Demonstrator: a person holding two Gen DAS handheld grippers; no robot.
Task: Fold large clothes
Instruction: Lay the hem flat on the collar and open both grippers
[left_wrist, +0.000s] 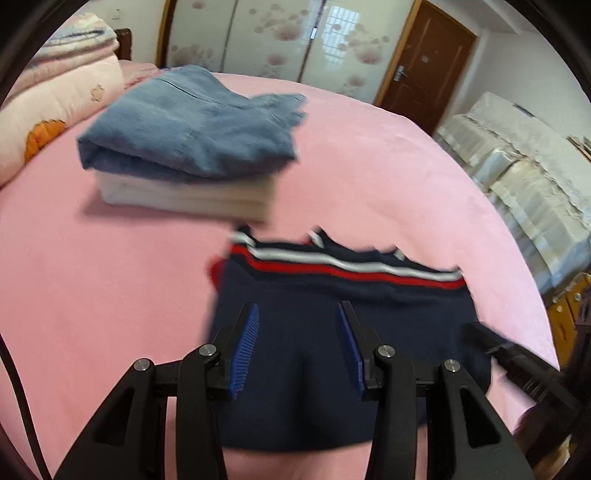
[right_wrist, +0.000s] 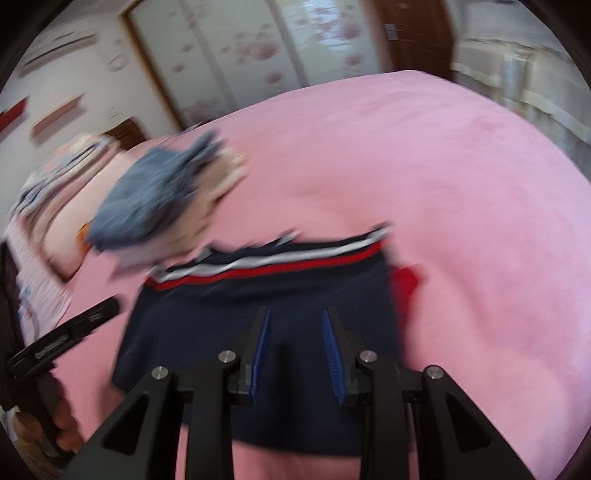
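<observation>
A folded navy garment (left_wrist: 332, 332) with red and white stripes along its far edge lies on the pink bed (left_wrist: 110, 277). My left gripper (left_wrist: 299, 314) hangs over the garment's near left part, open, and nothing is pinched between its blue pads (left_wrist: 247, 343). In the blurred right wrist view the same garment (right_wrist: 207, 314) lies below my right gripper (right_wrist: 297, 317), which is open with a clear gap between its pads. The right gripper's black finger (left_wrist: 517, 362) shows at the garment's right edge. The left gripper (right_wrist: 66, 339) sits at its left edge, with a hand (right_wrist: 55, 424) below it.
A stack of folded clothes stands beyond the garment: blue denim (left_wrist: 184, 136) on a white piece (left_wrist: 184, 195). Pink bedding (left_wrist: 55, 92) is piled at the bed's head, on the left. A floral wardrobe (left_wrist: 277, 37), a brown door (left_wrist: 424, 62) and a lace-covered sofa (left_wrist: 517, 155) stand beyond the bed.
</observation>
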